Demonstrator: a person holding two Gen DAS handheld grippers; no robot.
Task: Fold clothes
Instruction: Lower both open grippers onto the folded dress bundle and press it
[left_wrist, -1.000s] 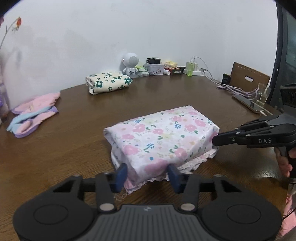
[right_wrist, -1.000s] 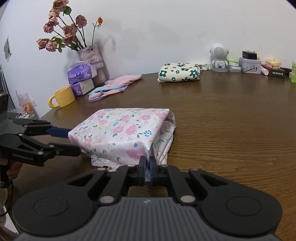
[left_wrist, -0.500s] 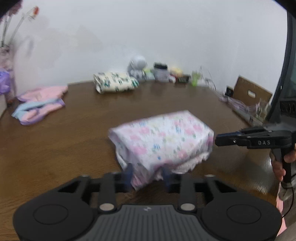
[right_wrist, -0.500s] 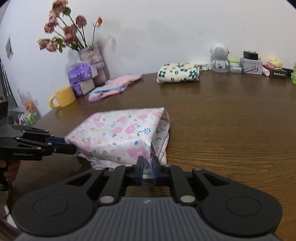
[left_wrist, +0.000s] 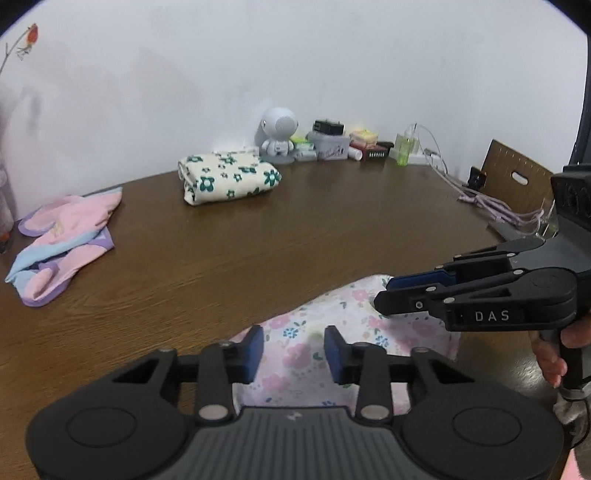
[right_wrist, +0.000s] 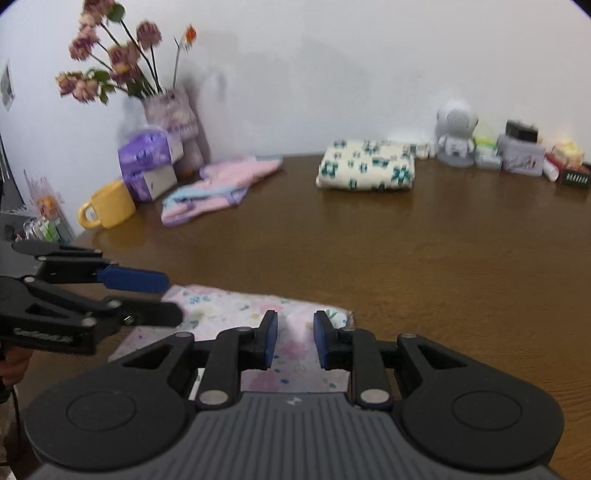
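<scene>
Folded pink floral garment (left_wrist: 354, 343) lying flat on the near part of the brown table (left_wrist: 295, 236), directly below both grippers; seen again from the right wrist view (right_wrist: 240, 310).

Left gripper (left_wrist: 293, 349) above the garment, blue pads spread apart, nothing between them but cloth showing underneath; whether the pads touch the fabric: cannot tell. Right gripper (right_wrist: 295, 339) likewise parted, empty, over the garment's right end. From the left wrist view, right gripper (left_wrist: 384, 291) tips over the cloth's far right corner, a hand (left_wrist: 554, 354) on its grip.

Farther back: cream garment with green flowers (left_wrist: 227, 177), folded, near the wall. Pink, blue and purple clothes (left_wrist: 62, 240) heaped loosely at far left. White robot figure (left_wrist: 279, 134) and small boxes along the wall. Yellow mug (right_wrist: 109, 210), purple tissue packs (right_wrist: 149, 164) and vase of dried roses (right_wrist: 173, 110) at the left corner.
</scene>
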